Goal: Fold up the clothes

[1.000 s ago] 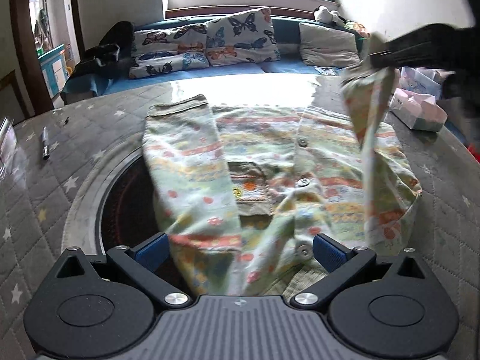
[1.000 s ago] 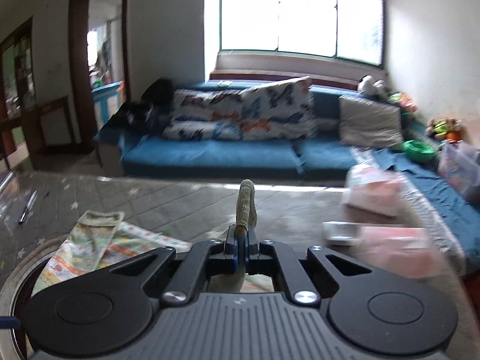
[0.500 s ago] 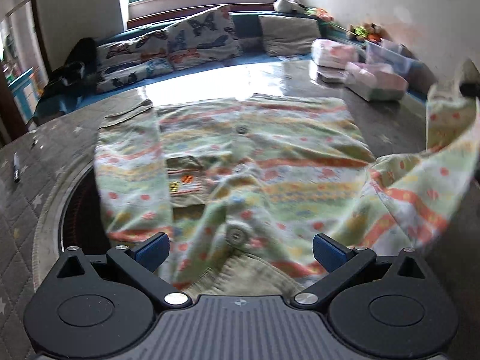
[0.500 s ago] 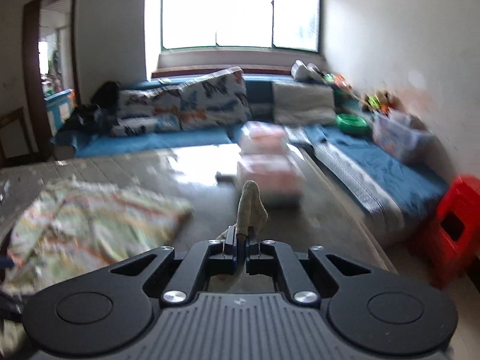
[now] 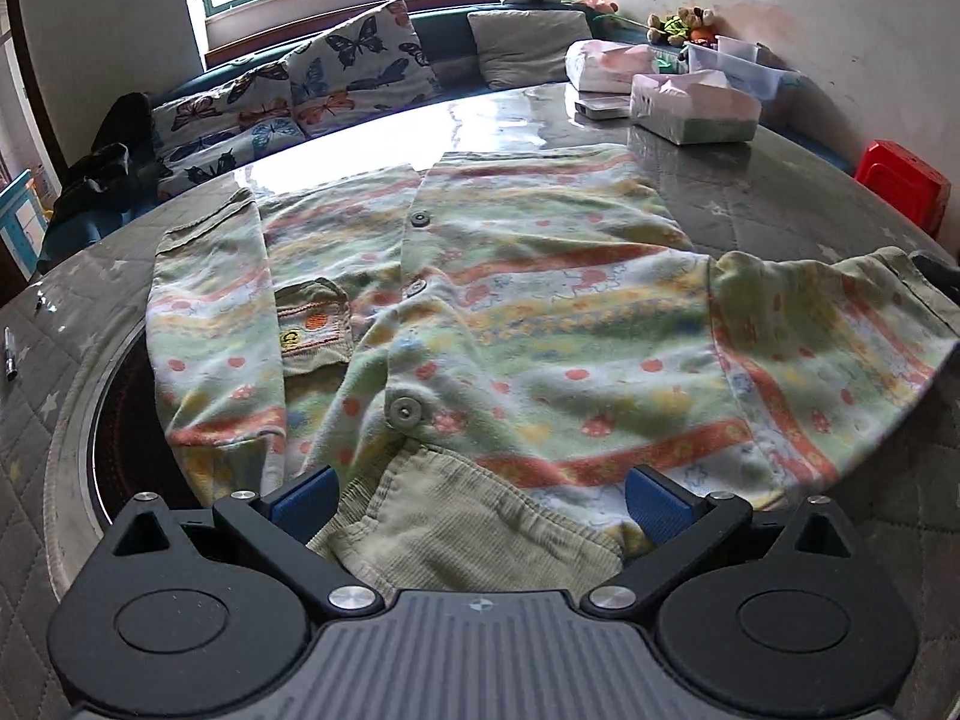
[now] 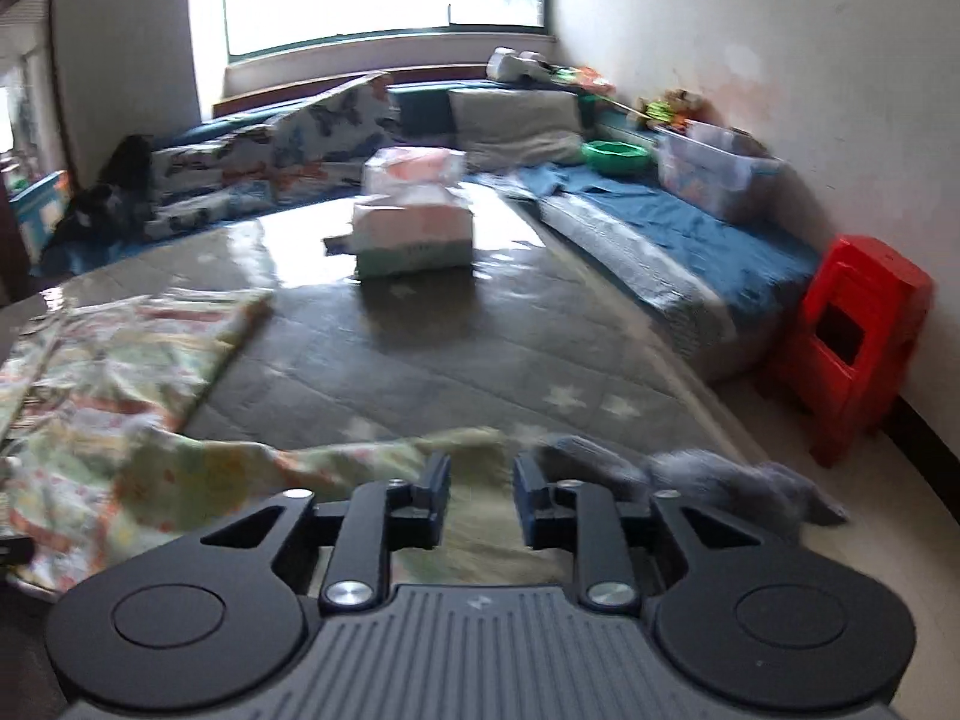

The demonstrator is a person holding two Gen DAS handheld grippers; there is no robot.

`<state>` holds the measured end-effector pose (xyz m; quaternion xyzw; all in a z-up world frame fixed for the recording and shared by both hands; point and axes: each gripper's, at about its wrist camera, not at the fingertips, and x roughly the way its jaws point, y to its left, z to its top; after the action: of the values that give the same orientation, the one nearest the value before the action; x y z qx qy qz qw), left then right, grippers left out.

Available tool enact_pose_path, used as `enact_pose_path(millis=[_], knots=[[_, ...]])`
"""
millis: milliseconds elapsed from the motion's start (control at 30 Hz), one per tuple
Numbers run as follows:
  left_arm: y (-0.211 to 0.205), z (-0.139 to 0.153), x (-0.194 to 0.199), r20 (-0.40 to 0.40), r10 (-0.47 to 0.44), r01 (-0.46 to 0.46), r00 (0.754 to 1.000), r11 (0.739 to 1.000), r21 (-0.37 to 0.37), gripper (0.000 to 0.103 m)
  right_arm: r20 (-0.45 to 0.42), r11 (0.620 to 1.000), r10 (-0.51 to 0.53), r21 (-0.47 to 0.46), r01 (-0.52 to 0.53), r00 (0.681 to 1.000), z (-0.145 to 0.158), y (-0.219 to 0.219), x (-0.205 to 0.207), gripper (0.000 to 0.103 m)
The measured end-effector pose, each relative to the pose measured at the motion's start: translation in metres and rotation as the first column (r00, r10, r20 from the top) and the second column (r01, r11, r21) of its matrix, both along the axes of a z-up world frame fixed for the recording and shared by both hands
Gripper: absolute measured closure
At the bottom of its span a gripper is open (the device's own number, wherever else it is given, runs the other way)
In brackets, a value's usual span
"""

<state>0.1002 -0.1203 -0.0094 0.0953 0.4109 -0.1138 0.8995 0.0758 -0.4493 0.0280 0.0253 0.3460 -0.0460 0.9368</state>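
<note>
Spreading shirt on bench; both tools agape, left, right; next, grip sleeve at 3 o'clock.

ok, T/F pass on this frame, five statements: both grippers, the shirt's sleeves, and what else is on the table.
1. The left gripper is open over the shirt's collar. True.
2. The right gripper is clamped on the sleeve. False: its jaws stand apart, with the sleeve lying between and under them.
3. The shirt lies front up, buttons showing. True.
4. Both sleeves are folded over the chest. False: one sleeve lies across the front, the other is spread out to the side.
5. A tissue pack sits on the table beyond the shirt. True.
</note>
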Motion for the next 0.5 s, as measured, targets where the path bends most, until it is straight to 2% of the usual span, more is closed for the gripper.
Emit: enact_pose_path(millis=[167,267,333,500], knots=[[0.002,0.002,-0.003,0.0,0.005,-0.005,1.0,1.0,-0.001,0.0,-0.046,0.99,0.139,0.041,-0.137,0.989,-0.019,0.035,0.02,0.071],[0.009,0.009,-0.003,0.019,0.01,-0.01,1.0,1.0,-0.002,0.0,-0.095,0.983,0.181,0.044,-0.177,0.979,-0.036,0.051,0.028,0.069],[0.016,0.015,0.0,0.037,0.024,-0.024,0.999,1.0,-0.003,0.0,-0.093,0.983,0.185,0.035,-0.183,0.978,-0.035,0.053,0.03,0.066],[0.04,0.03,0.023,0.063,0.098,-0.097,0.993,0.995,-0.029,0.0,-0.077,0.98,0.201,0.015,-0.201,0.976,-0.026,0.059,0.034,0.065]])
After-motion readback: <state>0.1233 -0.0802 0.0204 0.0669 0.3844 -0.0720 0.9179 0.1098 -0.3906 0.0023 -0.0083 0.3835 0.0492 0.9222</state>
